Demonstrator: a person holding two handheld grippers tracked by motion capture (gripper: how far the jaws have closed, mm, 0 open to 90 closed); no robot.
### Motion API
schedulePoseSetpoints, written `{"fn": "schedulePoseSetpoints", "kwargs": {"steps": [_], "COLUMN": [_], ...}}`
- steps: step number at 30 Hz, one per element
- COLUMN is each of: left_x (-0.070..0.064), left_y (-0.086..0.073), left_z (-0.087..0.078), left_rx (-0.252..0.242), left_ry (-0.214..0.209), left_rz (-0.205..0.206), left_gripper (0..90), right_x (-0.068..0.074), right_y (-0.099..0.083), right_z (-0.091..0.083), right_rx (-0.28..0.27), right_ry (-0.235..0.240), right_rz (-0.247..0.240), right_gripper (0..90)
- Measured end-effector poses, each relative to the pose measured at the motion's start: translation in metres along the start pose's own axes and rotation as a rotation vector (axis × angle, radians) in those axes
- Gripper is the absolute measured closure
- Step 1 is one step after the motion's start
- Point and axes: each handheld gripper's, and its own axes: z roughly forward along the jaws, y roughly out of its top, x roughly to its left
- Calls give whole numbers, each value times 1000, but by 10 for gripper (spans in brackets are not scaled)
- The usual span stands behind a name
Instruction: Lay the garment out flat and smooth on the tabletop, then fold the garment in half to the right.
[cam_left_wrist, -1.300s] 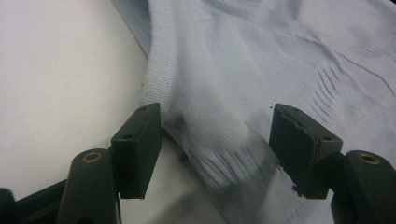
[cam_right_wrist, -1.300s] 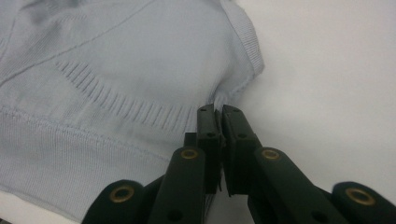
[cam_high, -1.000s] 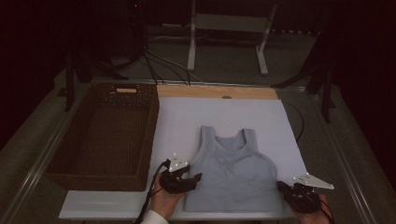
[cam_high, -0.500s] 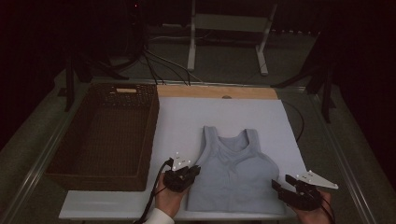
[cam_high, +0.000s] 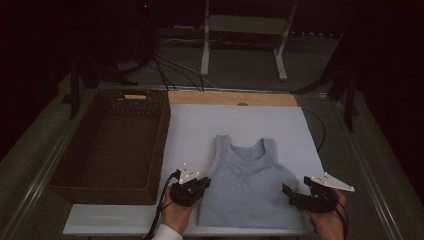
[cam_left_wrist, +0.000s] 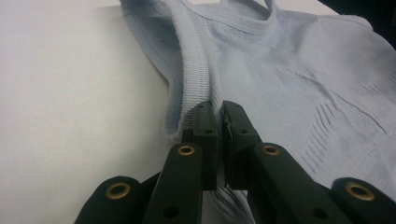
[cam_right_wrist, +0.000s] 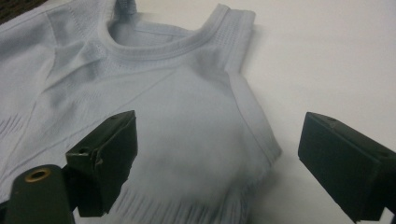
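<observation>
- L gripper (cam_left_wrist: 218, 109) clamped on tank top (cam_high: 247, 182) armhole edge — anchors that side.
- R gripper (cam_right_wrist: 217, 163) jaws wide apart over opposite side, prob. lining up matching grab.
- Basket (cam_high: 112, 142) beside top.

Dim room, dark walls. Grey floor (cam_high: 240, 70) beyond table (cam_high: 250, 125). White metal stand (cam_high: 245, 30) at 12 o'clock; black cables (cam_high: 170, 70) trail at 11 o'clock.

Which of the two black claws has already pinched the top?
The left claw: its jaws are shut on the pale blue ribbed tank top's side edge. The right claw is wide open beside it.
</observation>
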Motion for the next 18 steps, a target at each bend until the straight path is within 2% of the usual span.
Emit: {"fn": "schedulePoseSetpoints", "kwargs": {"steps": [8,15,18], "left_x": [2,4,7], "left_y": [-1,-1,-3], "left_z": [-7,-15,-19], "left_rx": [-7,-9,-9], "left_ry": [8,32,41], "left_rz": [-12,-2,-10], "left_gripper": [866,866,866], "right_x": [7,6,4], "right_y": [6,5,4], "right_z": [6,4,4], "right_rx": [-29,-48,-47], "right_ry": [-8,-15,-24], "right_rz": [-32,-35,-30], "right_gripper": [120,120,120]}}
